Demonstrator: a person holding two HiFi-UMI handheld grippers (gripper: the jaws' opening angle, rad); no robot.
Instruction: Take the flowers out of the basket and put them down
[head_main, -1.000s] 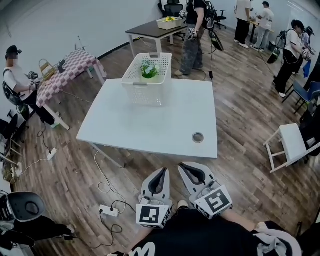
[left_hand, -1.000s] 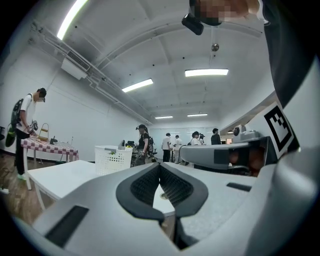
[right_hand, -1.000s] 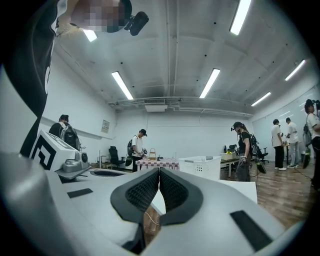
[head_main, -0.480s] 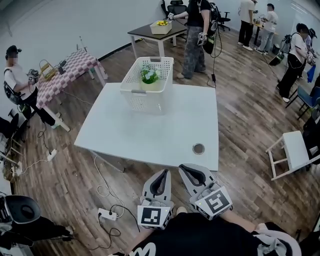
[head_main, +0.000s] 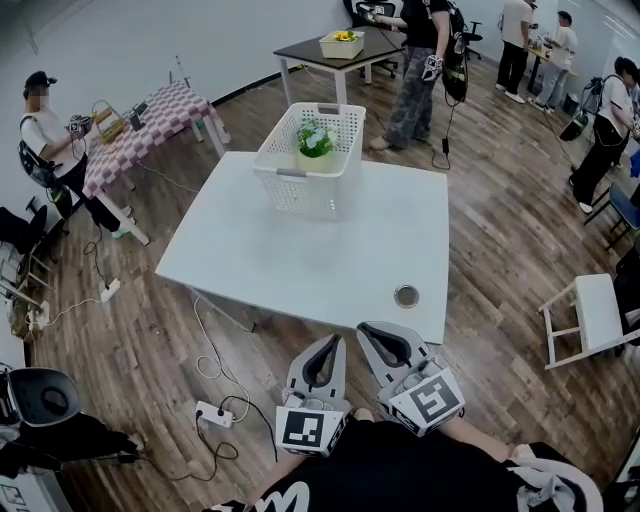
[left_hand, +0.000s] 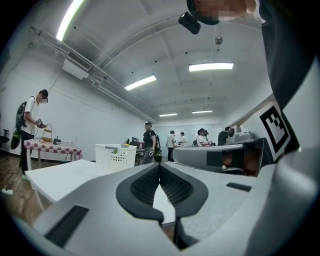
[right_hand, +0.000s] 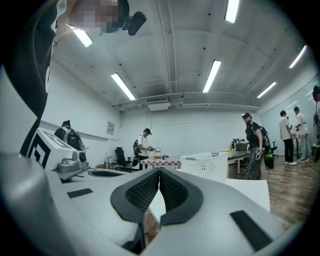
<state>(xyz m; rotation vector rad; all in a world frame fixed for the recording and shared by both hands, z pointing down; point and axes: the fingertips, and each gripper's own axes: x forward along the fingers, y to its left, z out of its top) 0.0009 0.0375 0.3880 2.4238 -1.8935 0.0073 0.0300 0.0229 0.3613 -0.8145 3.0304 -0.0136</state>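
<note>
At the far edge of the white surface (head_main: 300, 265), the flowers (head_main: 315, 138) sit inside the white basket (head_main: 298, 188), so no part of the task looks done yet. The left claw (head_main: 324, 350) and right claw (head_main: 376, 338) hover short of the near edge, well apart from the basket, each pressed together on nothing. Reaching, gripping, lifting and setting down all remain.

Left gripper (head_main: 329, 341), right gripper (head_main: 367, 329): grey, black pads (left_hand: 146, 186); top (head_main: 400, 472) seemingly black.

A white slatted basket (head_main: 308, 160) stood at the table's (head_main: 300, 250) far edge. Green-leaved, pale-bloomed flowers (head_main: 316, 138) sat upright inside it.
</note>
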